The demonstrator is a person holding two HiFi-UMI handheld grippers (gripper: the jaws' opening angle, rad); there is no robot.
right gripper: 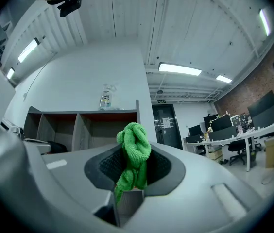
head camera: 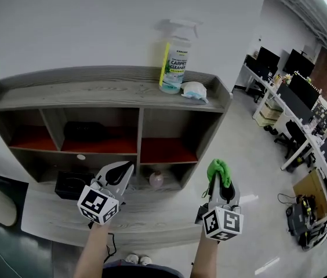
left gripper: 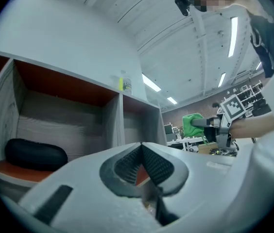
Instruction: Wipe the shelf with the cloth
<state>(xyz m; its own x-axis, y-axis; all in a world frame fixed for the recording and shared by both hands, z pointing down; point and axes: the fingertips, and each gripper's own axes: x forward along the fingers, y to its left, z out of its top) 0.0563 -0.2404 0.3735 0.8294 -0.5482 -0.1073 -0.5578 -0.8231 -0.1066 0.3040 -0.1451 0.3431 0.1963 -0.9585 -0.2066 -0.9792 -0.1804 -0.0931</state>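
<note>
Green cloth (right gripper: 133,152) bunched, fuzzy, pinched in right tongs (right gripper: 133,165).

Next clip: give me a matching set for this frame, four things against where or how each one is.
Things:
1. spray bottle
2. green cloth
3. black object
4. left gripper

Places or states:
A. jaws together, nothing between them
B. standing on top of the shelf unit
C. clamped in the right gripper
D. lying in a red-floored compartment

Pairs: 1-B, 2-C, 3-D, 4-A
</note>
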